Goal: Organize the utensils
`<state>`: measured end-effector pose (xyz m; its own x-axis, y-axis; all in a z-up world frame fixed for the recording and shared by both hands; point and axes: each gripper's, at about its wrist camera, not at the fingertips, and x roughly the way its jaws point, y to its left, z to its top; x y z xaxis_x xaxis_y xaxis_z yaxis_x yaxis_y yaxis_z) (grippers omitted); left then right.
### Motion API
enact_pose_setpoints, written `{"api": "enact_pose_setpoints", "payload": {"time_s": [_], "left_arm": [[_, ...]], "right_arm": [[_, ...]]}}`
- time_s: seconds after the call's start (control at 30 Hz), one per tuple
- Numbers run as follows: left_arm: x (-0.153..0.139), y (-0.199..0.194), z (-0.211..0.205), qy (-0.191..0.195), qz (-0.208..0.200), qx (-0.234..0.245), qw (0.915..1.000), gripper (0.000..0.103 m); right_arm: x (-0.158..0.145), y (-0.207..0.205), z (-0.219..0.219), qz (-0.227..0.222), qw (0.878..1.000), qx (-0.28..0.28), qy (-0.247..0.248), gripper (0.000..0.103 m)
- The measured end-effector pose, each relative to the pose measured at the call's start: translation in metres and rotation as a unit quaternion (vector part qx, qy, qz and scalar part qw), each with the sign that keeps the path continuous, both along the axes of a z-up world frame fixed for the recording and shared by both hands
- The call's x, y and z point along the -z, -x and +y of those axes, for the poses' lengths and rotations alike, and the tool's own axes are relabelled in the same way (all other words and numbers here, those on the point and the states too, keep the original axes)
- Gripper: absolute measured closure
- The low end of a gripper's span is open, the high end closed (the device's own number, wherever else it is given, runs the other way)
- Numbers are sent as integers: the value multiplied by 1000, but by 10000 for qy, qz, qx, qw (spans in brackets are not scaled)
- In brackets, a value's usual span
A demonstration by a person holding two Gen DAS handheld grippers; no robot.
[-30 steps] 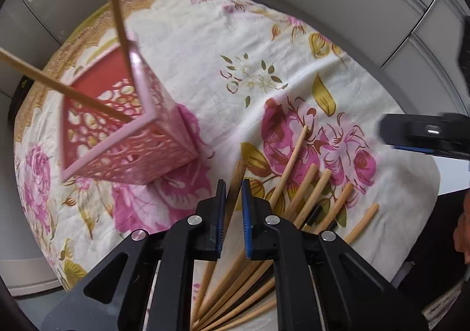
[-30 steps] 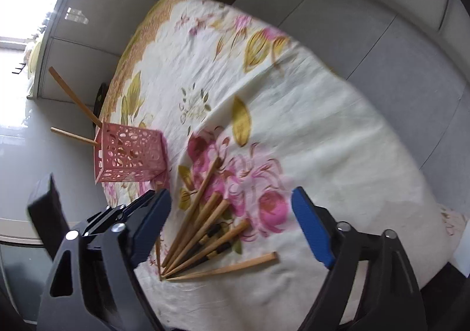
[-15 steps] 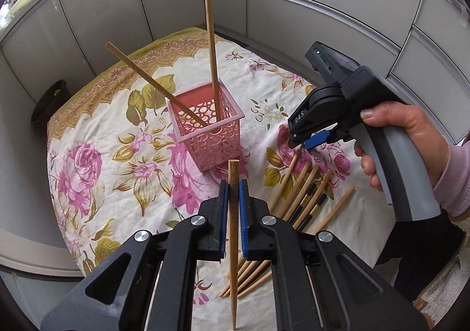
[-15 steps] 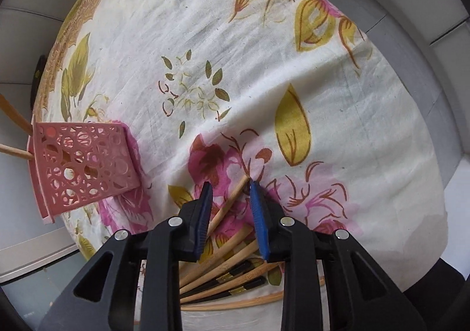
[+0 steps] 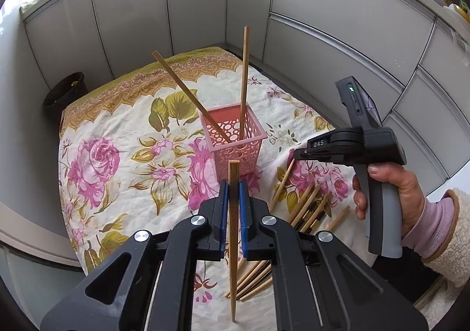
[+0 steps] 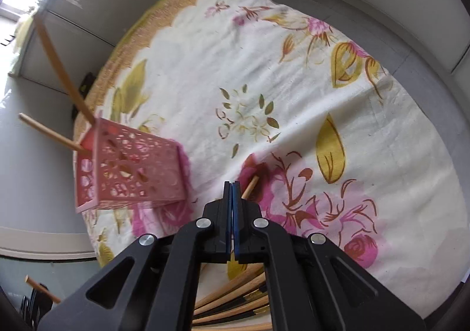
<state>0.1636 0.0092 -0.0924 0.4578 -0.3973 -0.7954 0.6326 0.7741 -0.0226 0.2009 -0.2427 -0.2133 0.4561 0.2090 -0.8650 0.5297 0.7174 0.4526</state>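
Hiding chopstick pile [image 6: 235,298]: shut right tool [image 6: 231,192].

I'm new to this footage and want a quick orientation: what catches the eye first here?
The flowered tablecloth fills the scene, with a pink lattice basket mid-table holding two chopsticks that stick out of it. The left tool grips one wooden chopstick in the foreground. To the right, a hand holds the right tool, shut, above the loose chopsticks on the cloth.
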Motion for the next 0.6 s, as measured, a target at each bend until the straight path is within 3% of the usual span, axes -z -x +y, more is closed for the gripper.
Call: {"api": "enact_pose_setpoints", "payload": {"time_s": [0.1,0.2,0.27,0.3,0.37,0.4,0.5,0.6], "left_arm": [[-5,2,5,109,-34,-152,9998,97],[-7,6,10,224,-21,-264,9994,97],[-8,9,12,254,-13,-289,9993,97],[-9,11,11,248,-33,-278,9993,97],[-11,14,11,258,-61,-236,9994,97],[-11,15,10,267,-70,-204,9994,97],[-12,15,9,295,-66,-153,9994,97],[-15,16,11,349,-87,-131,9993,97]], "right_arm": [[-10,17,2,-297,9994,-157,-86,103],[2,30,2,-39,9985,124,-541,102],[5,33,-3,118,9975,116,-690,93],[6,32,-6,247,9969,29,-744,86],[2,41,-15,425,9955,78,-841,43],[1,45,-19,501,9950,116,-857,39],[1,55,-23,847,9903,80,-1103,39],[0,67,-21,1189,9864,-4,-1134,48]]}}
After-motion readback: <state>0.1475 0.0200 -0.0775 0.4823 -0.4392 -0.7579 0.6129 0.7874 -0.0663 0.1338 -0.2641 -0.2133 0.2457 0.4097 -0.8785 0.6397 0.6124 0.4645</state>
